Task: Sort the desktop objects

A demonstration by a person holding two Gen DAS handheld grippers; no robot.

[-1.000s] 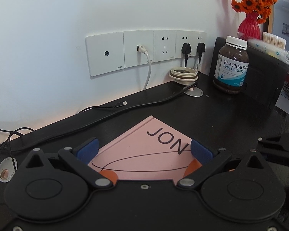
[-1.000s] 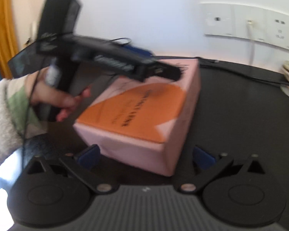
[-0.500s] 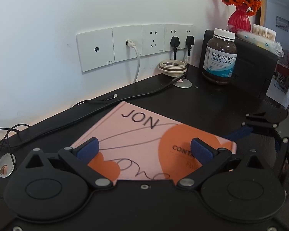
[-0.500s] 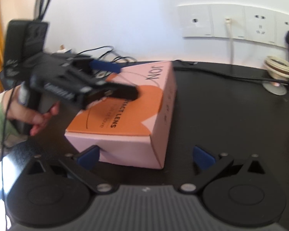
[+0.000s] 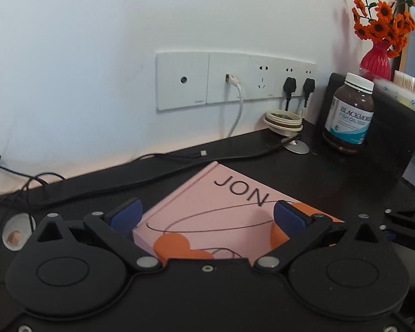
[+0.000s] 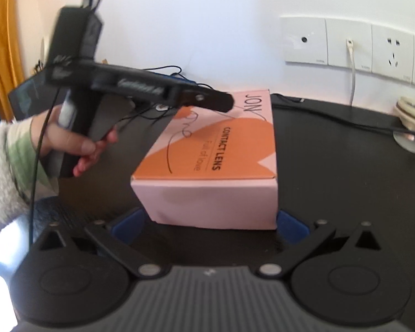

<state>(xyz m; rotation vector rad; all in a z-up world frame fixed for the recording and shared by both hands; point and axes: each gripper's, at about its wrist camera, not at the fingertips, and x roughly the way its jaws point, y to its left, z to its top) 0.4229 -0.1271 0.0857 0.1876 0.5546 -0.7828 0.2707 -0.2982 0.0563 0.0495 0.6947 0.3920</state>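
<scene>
Since half a second ago the left gripper (image 5: 207, 215) has swung back toward the far corner of the pink box (image 5: 235, 213), so that the letters JON sit nearer the middle between its blue fingertips (image 5: 126, 215) and the orange patch on the lid is mostly hidden, while the right gripper (image 6: 210, 225) has drawn in close to the near end of the same box (image 6: 215, 166). Both grippers are spread wide. The left one hangs over the lid with its pads apart above the box top; whether they touch the cardboard cannot be told. The right one has a blue pad on either side of the near pink wall, close to the bottom corners, with no clear squeeze on it. The box lies flat on the black desk (image 5: 332, 177), lid up, reading CONTACT LENS. In the right wrist view a hand (image 6: 69, 144) in a pale fuzzy sleeve (image 6: 5, 171) holds the left gripper (image 6: 218, 101) by its handle, its tip over the far left corner of the box. Behind the box a brown pill bottle (image 5: 348, 116) with a white cap stands upright near the wall, beside a roll of tape (image 5: 283, 121) and under a row of wall sockets (image 5: 235, 83); a red vase (image 5: 373, 61) of orange flowers stands further right.
</scene>
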